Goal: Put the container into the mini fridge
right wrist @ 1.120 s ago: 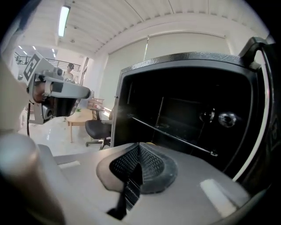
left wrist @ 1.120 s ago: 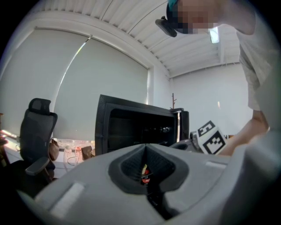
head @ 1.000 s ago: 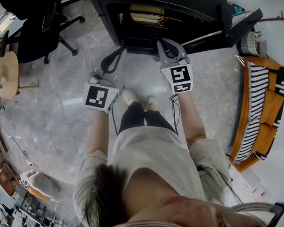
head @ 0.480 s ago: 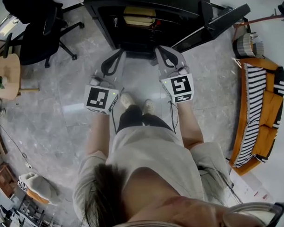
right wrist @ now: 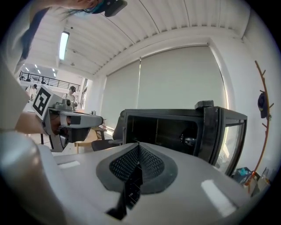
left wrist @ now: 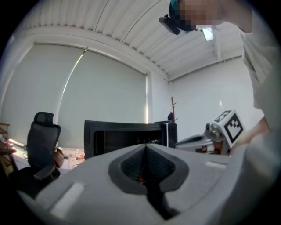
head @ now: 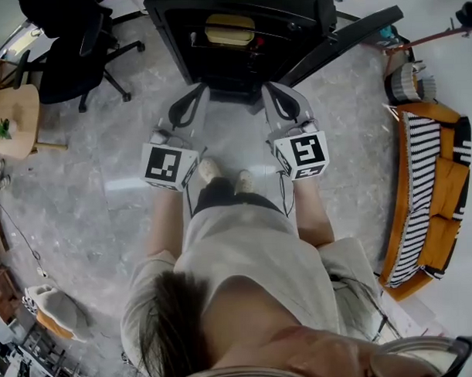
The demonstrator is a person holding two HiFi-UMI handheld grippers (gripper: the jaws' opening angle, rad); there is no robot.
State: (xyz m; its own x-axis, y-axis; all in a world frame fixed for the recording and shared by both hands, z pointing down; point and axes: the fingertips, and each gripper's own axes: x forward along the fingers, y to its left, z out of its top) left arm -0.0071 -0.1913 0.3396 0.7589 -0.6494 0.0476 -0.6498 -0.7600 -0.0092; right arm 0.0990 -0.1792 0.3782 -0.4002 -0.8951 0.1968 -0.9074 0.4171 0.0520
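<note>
Container (head: 229,29) on mini fridge (head: 177,47) shelf; left gripper (head: 192,91), right gripper (head: 270,90) pinched together, empty, outside doorway, apparently nothing left to carry.

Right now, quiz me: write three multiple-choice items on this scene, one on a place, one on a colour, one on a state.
1. Where is the container relative to the fridge?
A. on top of it
B. inside it
C. beside it

2. What colour is the fridge?
A. black
B. white
C. red

3. How is the fridge door?
A. shut
B. taken off
C. open

Answers:
1 B, the head view shows it sitting within the open front.
2 A, the body and door both look black.
3 C, the door is swung out to the side and the inside is in view.
</note>
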